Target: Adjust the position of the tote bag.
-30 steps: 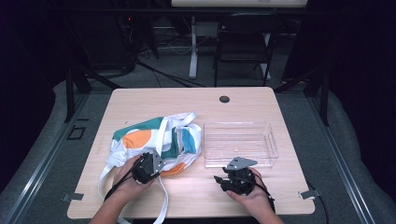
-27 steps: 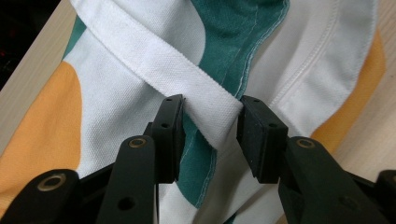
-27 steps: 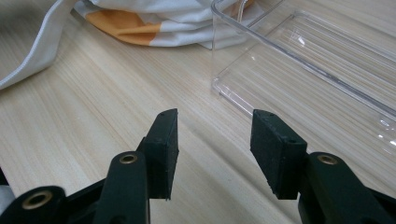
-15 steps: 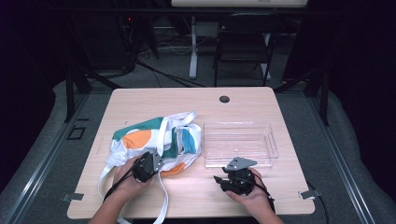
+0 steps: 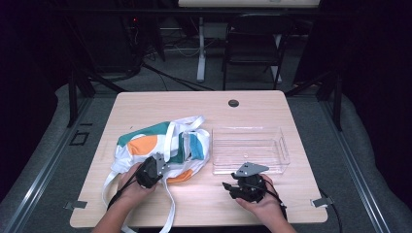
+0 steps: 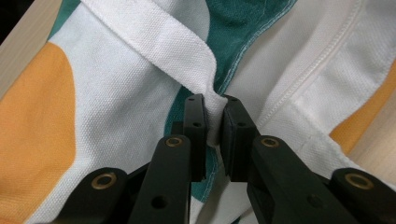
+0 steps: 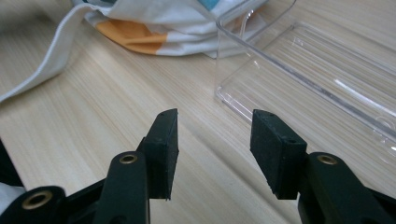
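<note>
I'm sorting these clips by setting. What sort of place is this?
Probably a lab or recording studio, not a home: a lone wooden table ringed by dark curtains and metal framing, cables on grey carpet, a folding chair behind.

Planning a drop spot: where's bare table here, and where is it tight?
Free: the far strip of the table beyond the bag and clear tray, around the round grommet. Also the near edge between left gripper and right gripper. Crowded: bag against tray, straps trailing.
</note>
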Demonstrator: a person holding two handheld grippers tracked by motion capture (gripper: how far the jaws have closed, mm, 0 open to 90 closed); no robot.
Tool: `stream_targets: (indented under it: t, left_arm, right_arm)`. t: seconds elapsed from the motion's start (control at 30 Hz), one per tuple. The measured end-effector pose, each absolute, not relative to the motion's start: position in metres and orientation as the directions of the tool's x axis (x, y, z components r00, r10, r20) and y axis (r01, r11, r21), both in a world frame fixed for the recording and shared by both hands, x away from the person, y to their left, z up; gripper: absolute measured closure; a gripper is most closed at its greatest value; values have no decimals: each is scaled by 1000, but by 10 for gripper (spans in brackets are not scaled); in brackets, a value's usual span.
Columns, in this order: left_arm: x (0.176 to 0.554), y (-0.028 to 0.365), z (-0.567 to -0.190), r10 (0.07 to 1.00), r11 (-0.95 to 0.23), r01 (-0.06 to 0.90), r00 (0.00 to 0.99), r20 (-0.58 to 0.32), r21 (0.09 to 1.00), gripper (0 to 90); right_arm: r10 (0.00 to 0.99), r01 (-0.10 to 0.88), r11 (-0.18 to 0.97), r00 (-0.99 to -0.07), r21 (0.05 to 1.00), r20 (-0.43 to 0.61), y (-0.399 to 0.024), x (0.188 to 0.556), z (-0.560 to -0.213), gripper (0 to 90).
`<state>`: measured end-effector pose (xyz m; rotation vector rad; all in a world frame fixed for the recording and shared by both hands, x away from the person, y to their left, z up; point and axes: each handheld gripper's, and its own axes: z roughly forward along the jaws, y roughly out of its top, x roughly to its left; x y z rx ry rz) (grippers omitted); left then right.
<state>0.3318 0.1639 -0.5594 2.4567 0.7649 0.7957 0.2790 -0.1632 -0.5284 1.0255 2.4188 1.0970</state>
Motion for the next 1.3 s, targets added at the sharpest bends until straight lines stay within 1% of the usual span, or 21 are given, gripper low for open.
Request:
stream_targets:
  t: [0.17,0.3,0.4,0.5,0.7,0.87,1.0,1.17,1.3]
  left_arm:
    - [334,167,-559,635,-730,376,683,362,571,821]
    - [336,170,-560,649,-709,388,687,328,589,821]
    - [337,172,-560,653,-699,394,692,307,597,822]
    - [337,173,-560,655,-697,394,690,308,599,822]
    - [336,176,-556,665,-678,403,692,280,614,825]
    - [334,178,-552,668,-669,400,693,272,626,828]
    - [334,180,-549,673,-659,402,692,260,635,829]
    - [331,184,-543,683,-638,397,687,247,660,829]
    - [329,186,-540,690,-624,397,684,236,674,830]
  right_arm:
    - [702,485,437,-710,757,49,-161,278,-514,488]
    - [698,485,435,-714,759,55,-153,282,-500,499]
    - [691,468,457,-722,756,30,-145,285,-495,512]
    - [681,458,471,-732,754,19,-134,288,-491,520]
    - [666,439,493,-746,751,-1,-117,294,-487,533]
    - [683,456,484,-730,747,3,-110,302,-481,573]
    - [687,457,484,-727,746,0,-106,307,-478,576]
    - [681,448,500,-732,741,-17,-93,317,-470,573]
    - [687,461,511,-727,725,-23,-79,327,-467,574]
